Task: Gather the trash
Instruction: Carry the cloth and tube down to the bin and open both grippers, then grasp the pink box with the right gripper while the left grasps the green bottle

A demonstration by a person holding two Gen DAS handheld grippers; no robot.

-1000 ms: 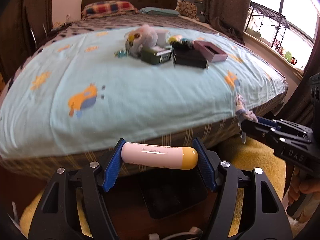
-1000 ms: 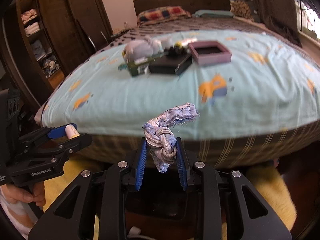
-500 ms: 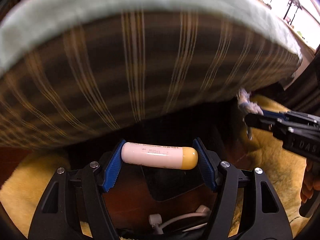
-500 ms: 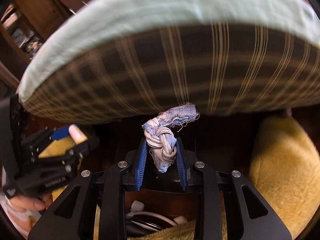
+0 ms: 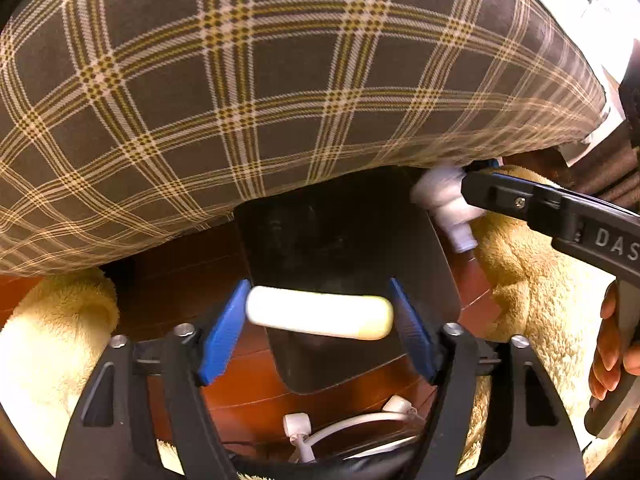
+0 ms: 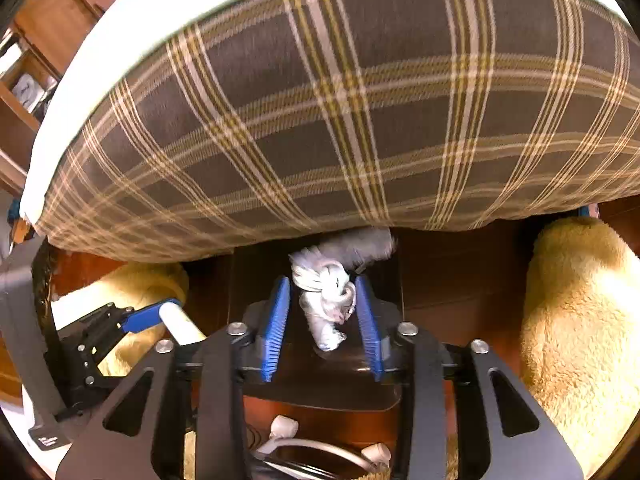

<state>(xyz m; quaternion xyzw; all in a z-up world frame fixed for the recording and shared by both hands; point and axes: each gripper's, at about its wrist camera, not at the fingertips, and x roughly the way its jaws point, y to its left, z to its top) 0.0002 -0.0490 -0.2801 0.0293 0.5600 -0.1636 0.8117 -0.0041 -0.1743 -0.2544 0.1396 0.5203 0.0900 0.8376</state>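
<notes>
Left gripper low by the floor, ribbed blue pads set wide, with a smooth cream tube, rounded and yellow-capped, spanning the gap end to end; the tube is blurred, so whether it's truly pinched I cannot tell. Beneath sits a glossy black bin on red-brown floor tiles. Above hangs the woven plaid bedcover, brown with yellow-white lines. To the right, the right gripper sits with pads narrow around a knotted, frayed pale rag, over the bin's dark mouth. Fluffy yellow rugs flank both sides.
</notes>
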